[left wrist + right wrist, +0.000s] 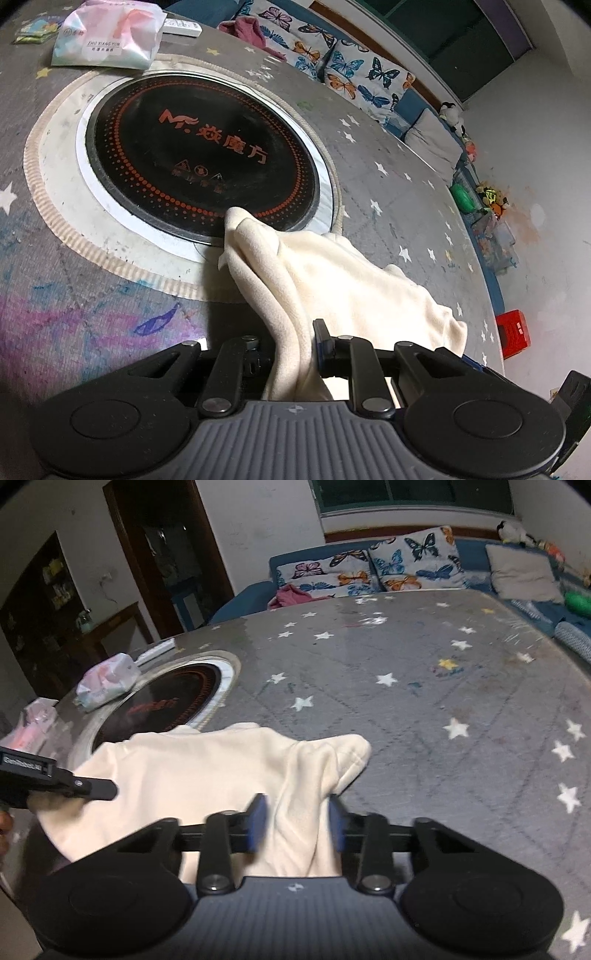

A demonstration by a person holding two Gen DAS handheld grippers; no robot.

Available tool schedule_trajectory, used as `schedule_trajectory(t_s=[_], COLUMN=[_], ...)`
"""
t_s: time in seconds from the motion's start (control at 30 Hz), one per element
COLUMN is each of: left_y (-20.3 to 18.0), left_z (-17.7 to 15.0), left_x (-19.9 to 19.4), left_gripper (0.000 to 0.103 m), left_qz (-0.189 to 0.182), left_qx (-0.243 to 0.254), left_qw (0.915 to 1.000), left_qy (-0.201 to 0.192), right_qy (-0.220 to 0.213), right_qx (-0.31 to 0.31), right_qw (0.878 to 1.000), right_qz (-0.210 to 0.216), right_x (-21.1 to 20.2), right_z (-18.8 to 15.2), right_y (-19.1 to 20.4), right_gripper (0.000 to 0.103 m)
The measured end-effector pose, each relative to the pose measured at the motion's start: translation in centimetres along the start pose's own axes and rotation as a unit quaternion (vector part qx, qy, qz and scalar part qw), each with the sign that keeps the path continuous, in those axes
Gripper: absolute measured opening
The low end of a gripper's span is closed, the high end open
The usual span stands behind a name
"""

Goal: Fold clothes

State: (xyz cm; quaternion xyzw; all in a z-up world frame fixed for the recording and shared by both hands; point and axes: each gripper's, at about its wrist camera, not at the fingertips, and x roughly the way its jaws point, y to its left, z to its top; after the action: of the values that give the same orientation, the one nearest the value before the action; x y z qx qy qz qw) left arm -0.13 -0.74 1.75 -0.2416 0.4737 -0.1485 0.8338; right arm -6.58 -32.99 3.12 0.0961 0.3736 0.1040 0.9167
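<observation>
Cream fleece garment point(332, 280) bunches between the fingers of the left hand-held gripper point(291, 343), clamped tight on a fold, while the right hand-held gripper point(297, 821), jaws narrowly apart around another gathered edge, appears to grip it, though blur leaves that uncertain. Lifting both edges likely readies a fold. Beyond, at 11 o'clock, the cloth's tip overlaps the black induction plate point(192, 147) on the star-patterned bench point(424, 701).

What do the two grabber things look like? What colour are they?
Both are mostly black, with two round discs and jointed black bars over a ribbed grey body bearing a small cross mark. The left gripper and right gripper have blue pads on their fingers.
</observation>
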Motion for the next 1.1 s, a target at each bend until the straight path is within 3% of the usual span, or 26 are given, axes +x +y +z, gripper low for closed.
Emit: schedule_trajectory(t_s=[0.1, 0.43, 0.57, 0.73, 1.1], left_y=[-0.5, -5.1, -8.1, -12.2, -19.7], left_z=[0.1, 0.9, 1.1, 1.0, 0.3], left_x=[0.0, 0.5, 1.7, 3.5, 7.9], left_gripper=[0.018, 0.016, 0.016, 0.016, 0.016], left_qz=[0.009, -0.018, -0.029, -0.046, -0.048], left_qx=[0.012, 0.058, 0.077, 0.103, 0.164], left_qw=[0.9999, 0.9982, 0.9966, 0.9936, 0.985], left_qy=[-0.001, -0.003, 0.002, 0.007, 0.025], right_qy=[-0.012, -0.071, -0.093, -0.112, -0.123], right_qx=[-0.003, -0.027, -0.032, -0.023, 0.008], right_qw=[1.0, 0.997, 0.994, 0.991, 0.984], right_qz=[0.002, -0.014, -0.042, -0.073, -0.128], right_x=[-0.7, -4.4, -6.2, -8.1, -10.2], right_z=[0.3, 1.8, 2.9, 3.8, 4.8], right_y=[0.1, 0.0, -1.1, -3.5, -9.9], right_gripper=[0.018, 0.016, 0.016, 0.016, 0.016])
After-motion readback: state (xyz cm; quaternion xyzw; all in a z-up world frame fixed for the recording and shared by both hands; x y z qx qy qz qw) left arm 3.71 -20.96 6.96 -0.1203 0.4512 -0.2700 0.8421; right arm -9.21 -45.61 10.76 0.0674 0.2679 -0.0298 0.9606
